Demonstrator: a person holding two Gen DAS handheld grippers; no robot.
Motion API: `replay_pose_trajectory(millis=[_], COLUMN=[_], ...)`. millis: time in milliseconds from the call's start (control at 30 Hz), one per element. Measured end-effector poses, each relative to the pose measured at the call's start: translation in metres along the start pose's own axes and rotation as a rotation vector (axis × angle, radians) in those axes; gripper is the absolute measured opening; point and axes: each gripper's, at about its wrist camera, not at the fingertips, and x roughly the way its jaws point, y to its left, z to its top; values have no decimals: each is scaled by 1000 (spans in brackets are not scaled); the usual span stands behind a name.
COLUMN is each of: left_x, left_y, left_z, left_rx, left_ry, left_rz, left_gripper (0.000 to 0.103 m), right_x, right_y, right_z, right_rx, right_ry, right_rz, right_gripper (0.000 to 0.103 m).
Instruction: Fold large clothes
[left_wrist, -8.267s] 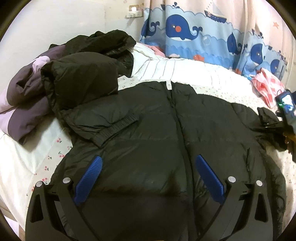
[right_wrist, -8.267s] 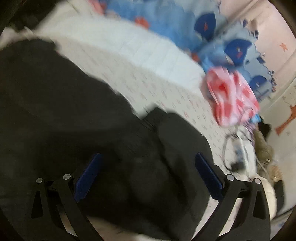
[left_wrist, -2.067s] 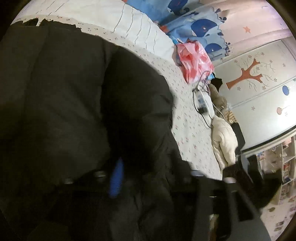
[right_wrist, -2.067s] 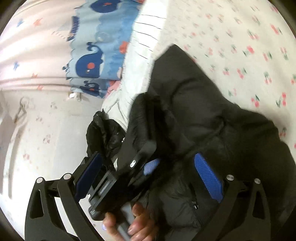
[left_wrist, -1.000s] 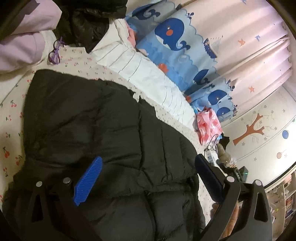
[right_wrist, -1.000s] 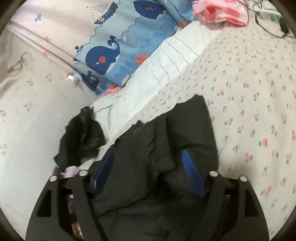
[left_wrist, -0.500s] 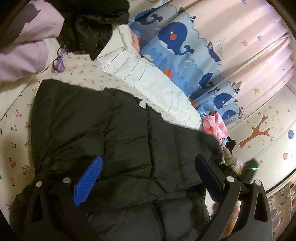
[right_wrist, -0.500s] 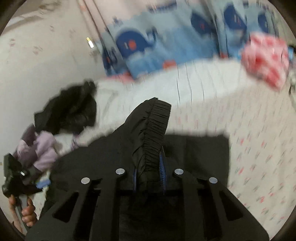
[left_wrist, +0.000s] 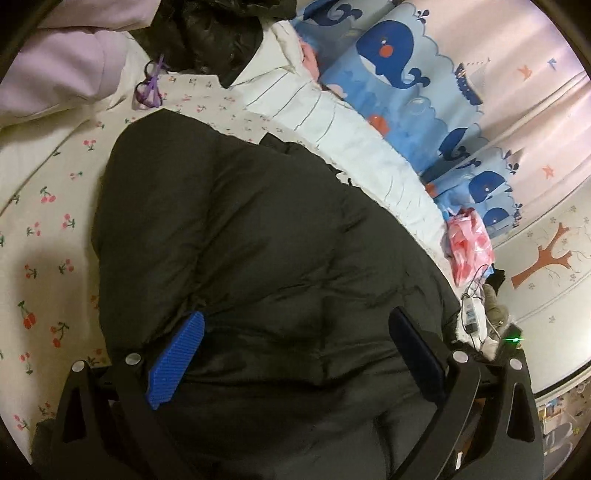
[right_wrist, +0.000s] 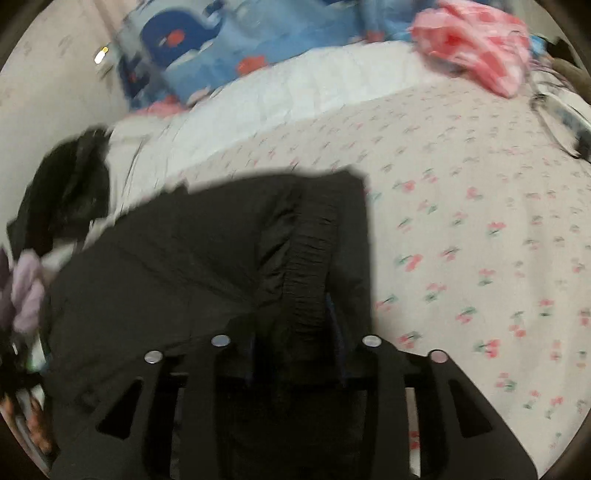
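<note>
Now the right claw (right_wrist: 295, 332), opening, pinches the black jacket's (left_wrist: 258, 240) ribbed cuff (right_wrist: 310, 258); the left claw (left_wrist: 295, 350) gapes, released, over the jacket.

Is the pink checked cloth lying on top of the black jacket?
No, the pink checked cloth lies far back by the whale curtain, apart from the black jacket.

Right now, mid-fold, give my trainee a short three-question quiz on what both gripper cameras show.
1. True or false: the left gripper is clamped on the black jacket.
2. What part of the jacket sits between the right gripper's fingers? A) hood B) ribbed cuff C) zipper
3. What print is on the bedsheet?

Key:
1. False; its jaws stand wide, with the jacket bulging between them.
2. B; the jaws are opening around it.
3. Small red cherries.
</note>
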Motion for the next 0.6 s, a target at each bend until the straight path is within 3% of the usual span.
replay_pose_trajectory(millis=[100,167,200,300,400,500,533,600], left_x=[-21,-30,-31,-14,9,9,1,-26], left_y=[-16,-23,-25,-7,10,6,4,-1], left_z=[5,7,8,8,-1,-3,-2,0], left_rx=[34,78,92,44,31,66,62,64], left_ry=[-58,-94,-105,-66,-12,20,21,-4], left_rz=[-5,7,19,47,105,102,100,83], left_gripper=[96,96,96,96,96,96,96,96], right_x=[-49,-84,-90,-69,22,40,30,-3], right_y=[0,12,17,37,32,17,17,19], right_z=[17,20,19,17,2,-2,6,18], right_rx=[36,4,-21,-89,-96,-37,-33,-5], right_ry=[-208,-386,-411,-323,44,92,79,-2], right_rz=[-34,65,93,202,15,31,12,80], right_gripper=[43,59,65,67,67,68,68,68])
